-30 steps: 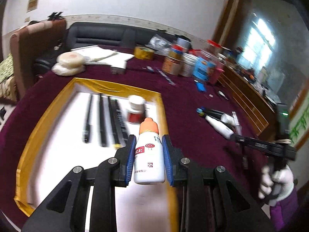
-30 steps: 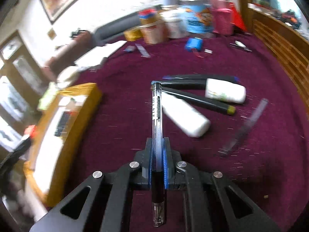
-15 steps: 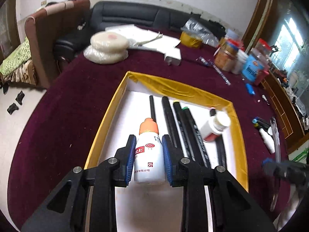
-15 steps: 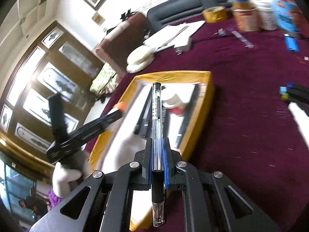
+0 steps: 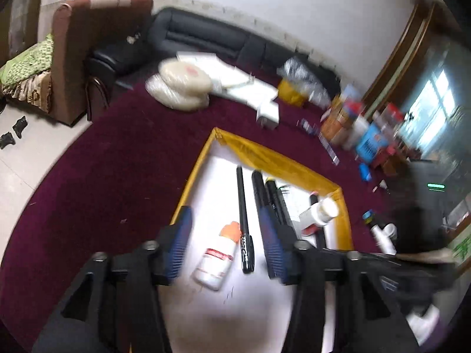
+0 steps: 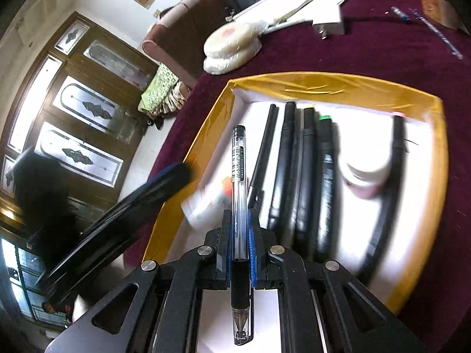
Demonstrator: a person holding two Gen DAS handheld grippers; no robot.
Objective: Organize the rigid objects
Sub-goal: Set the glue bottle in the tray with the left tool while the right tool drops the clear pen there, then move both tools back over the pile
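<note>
Left gripper spread wide above the small white orange-capped bottle, which lies on the white floor of the gold-rimmed tray near its left wall; right gripper pinches a clear pen over the tray's near edge

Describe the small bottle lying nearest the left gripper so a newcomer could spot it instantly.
Start at the gold-rimmed tray with the white floor on the maroon tablecloth. Inside it, left of the row of black pens, a white bottle lies on its side between the open fingers of the left gripper. Its orange cap sets it apart from the white-capped bottle at the right wall.
</note>
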